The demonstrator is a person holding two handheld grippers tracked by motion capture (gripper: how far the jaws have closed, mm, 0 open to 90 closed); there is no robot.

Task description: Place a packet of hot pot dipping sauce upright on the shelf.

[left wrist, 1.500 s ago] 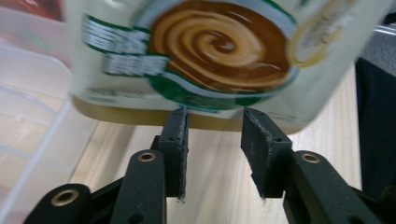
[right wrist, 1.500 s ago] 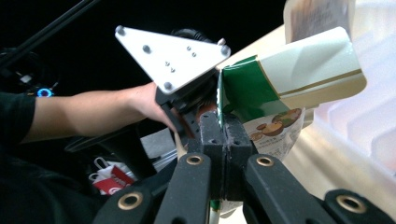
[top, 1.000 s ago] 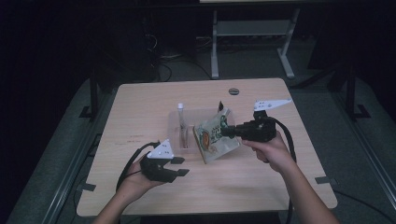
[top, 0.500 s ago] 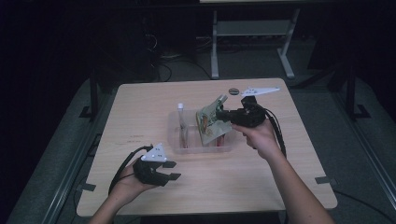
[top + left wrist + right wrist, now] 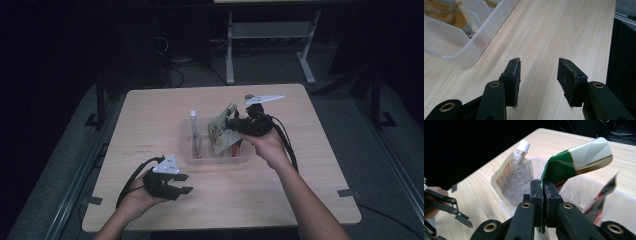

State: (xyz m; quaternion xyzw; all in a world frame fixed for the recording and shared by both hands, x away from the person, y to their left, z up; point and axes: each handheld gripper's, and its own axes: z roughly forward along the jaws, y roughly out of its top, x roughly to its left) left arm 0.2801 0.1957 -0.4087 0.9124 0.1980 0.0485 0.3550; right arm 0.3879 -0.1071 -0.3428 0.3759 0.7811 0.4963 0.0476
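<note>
High view: right gripper fingers pinch green packet above clear bin.

Green packet pinched between jaws

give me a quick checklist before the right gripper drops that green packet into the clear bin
1. Grip on the green packet: ok, the right gripper has its jaws shut on the packet's edge.
2. Packet over the clear bin: ok, the high view shows it held above the bin.
3. Free slot beneath it: cannot tell, the dividers and a red packet crowd that side.
4. White spouted pouch out of the way: ok, it stands upright at the bin's far end, apart from the packet.
5. Left gripper clear of the bin: ok, open, over bare table near the person's edge.
</note>
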